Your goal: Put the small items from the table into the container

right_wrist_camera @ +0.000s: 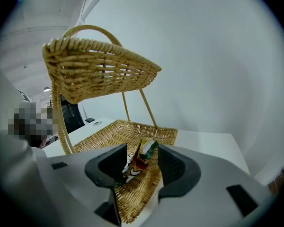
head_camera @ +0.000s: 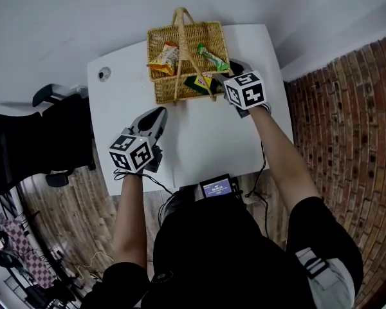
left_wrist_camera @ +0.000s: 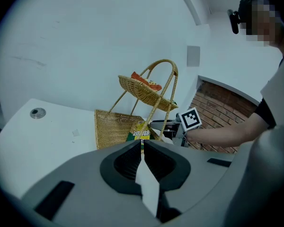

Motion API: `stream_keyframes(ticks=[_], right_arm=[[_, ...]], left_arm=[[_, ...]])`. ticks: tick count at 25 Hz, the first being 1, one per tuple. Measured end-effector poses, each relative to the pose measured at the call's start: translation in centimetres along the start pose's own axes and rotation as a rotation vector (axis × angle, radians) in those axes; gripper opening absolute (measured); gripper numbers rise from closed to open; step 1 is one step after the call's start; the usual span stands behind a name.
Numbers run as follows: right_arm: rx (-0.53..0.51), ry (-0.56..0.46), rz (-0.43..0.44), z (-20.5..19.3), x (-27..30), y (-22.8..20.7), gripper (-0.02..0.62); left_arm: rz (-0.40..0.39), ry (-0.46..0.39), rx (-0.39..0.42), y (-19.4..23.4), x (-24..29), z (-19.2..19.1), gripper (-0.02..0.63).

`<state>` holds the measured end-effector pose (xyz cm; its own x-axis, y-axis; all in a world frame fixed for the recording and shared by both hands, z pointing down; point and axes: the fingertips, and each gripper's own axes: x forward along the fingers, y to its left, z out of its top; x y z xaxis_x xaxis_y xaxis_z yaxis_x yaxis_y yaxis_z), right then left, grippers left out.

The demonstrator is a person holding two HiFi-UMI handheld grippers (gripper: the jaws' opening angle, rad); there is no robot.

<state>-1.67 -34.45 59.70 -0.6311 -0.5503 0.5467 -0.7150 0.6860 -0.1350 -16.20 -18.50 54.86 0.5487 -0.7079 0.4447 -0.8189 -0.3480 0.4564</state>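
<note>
A two-tier wicker basket (head_camera: pixel 161 94) stands at the back of the white table (head_camera: pixel 199 140). Its upper tray holds an orange packet (head_camera: pixel 164 56) and a green packet (head_camera: pixel 212 58). My right gripper (head_camera: pixel 227 69) reaches into the right side of the lower tray. In the right gripper view its jaws (right_wrist_camera: pixel 142 162) stand open, and a yellow-green snack packet (right_wrist_camera: pixel 141 154) lies on the wicker between them, free of the pads. My left gripper (head_camera: pixel 159 113) hovers over the table's left front, shut with nothing in it (left_wrist_camera: pixel 142 148).
A round cable grommet (head_camera: pixel 103 74) sits at the table's back left corner. A small device with a lit screen (head_camera: pixel 217 187) is at the front edge. A black chair (head_camera: pixel 26 147) stands left of the table, and a brick wall (head_camera: pixel 347 108) runs along the right.
</note>
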Motion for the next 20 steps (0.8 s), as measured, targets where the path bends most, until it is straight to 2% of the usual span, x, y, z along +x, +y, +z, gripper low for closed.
stream_keyframes(ticks=[9,18,20], right_arm=[[0.082,-0.072,-0.047,0.9,-3.4,-0.6,0.187],[0.114,-0.088,-0.036,0.4,-6.9,0.7,0.183],[0.113,-0.088,-0.024,0.3,-7.7,1.4,0.164]], left_arm=[[-0.008,-0.016,0.009,-0.8,-0.7,-0.1,0.012],[-0.033,-0.034,0.027,-2.4,-2.0,-0.5,0.012],[-0.038,-0.038,0.029,-2.7,-2.3,-0.7,0.012]])
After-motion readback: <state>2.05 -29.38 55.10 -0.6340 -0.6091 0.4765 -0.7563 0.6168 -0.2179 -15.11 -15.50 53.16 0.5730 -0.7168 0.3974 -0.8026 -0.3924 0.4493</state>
